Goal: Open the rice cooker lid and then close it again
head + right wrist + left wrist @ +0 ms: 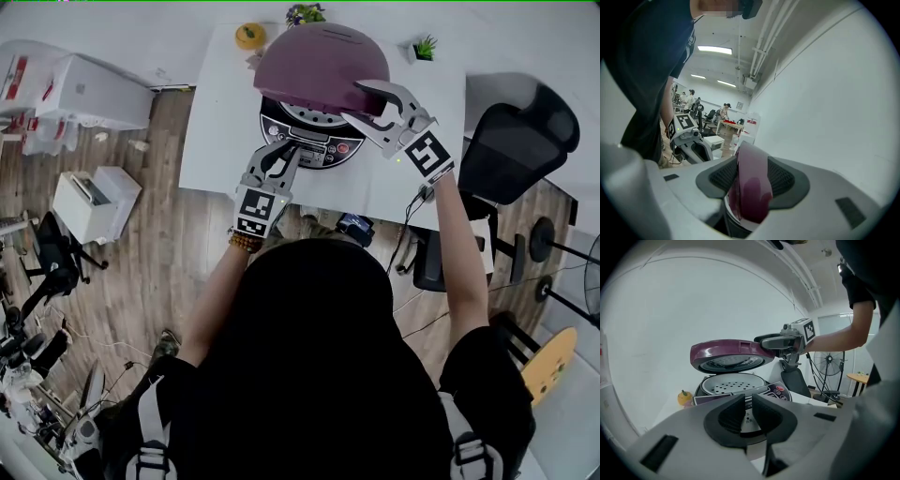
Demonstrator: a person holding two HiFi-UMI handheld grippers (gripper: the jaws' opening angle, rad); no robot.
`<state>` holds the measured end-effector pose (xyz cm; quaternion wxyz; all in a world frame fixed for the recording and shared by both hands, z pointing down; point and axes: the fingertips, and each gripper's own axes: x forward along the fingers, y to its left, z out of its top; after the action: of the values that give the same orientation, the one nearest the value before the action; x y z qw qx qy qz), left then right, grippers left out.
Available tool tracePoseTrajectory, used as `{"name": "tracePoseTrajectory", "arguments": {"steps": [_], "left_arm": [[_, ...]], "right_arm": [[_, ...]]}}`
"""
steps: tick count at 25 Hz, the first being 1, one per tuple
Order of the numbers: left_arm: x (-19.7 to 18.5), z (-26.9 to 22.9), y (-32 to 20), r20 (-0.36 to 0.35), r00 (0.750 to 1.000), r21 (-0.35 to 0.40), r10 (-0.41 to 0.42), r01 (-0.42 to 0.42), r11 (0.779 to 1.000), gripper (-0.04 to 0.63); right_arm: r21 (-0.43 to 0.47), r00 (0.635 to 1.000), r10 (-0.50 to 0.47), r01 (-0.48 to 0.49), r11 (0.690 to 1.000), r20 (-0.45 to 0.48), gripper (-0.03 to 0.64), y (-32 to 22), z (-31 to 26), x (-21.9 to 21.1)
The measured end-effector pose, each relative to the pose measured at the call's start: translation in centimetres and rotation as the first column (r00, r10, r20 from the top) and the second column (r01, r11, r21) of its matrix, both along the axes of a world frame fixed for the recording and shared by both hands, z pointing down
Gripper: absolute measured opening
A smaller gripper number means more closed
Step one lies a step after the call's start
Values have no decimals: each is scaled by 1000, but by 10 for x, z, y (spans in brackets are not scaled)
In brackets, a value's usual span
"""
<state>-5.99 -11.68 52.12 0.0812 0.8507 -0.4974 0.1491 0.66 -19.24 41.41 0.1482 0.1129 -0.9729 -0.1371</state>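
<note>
Surface: a white rectangular surface (220, 141) over a wooden floor carries the cooker.
Cooker: the black round rice cooker (314, 142) stands near the front edge of the surface. Its control panel with red buttons faces the person.
Lid: the glossy maroon domed lid (319, 64) stands part-open above the cooker body. The head view sees only its top, which covers the pot. The left gripper view sees it from the side, roughly level, with its underside and a gap above the pot.
Insert: a pale perforated tray (732, 384) sits in the cooker's mouth and shows only in the left gripper view.
Right gripper: the right gripper (352, 100) is at the lid's front rim. Its own view shows the maroon edge pinched between the dark pads, which the head view shows less clearly.
Left gripper: the left gripper (286, 152) is low in front of the control panel. Its jaws are drawn nearly together, with a thin slit and nothing between them. Whether it touches the panel, I cannot tell.
Small things: a small yellow round object (249, 36) and a small green potted plant (425, 47) stand at the far end of the surface, on either side of the lid.
</note>
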Motion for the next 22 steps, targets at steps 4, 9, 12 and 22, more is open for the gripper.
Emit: {"name": "tracePoseTrajectory", "arguments": {"steps": [4,9,12,22], "left_arm": [[0,-2,0,-12,1000,0,1,-1,1000,26],[0,-2,1,-16,1000,4,-4,4,1000,26],[0,-1,0,-14,1000,5,-4,4,1000,26],[-2,-2,-1,-14,1000,10,-12,12,1000,26]], "right_arm": [[-8,1000,1,-1,1000,-11,209,0,1,-1],[-96,997,-9,3,995,-71,207,5,14,-3],[-117,996,-13,2,993,-91,209,6,20,-4],[-199,985,-48,15,980,-165,210,11,41,-4]]}}
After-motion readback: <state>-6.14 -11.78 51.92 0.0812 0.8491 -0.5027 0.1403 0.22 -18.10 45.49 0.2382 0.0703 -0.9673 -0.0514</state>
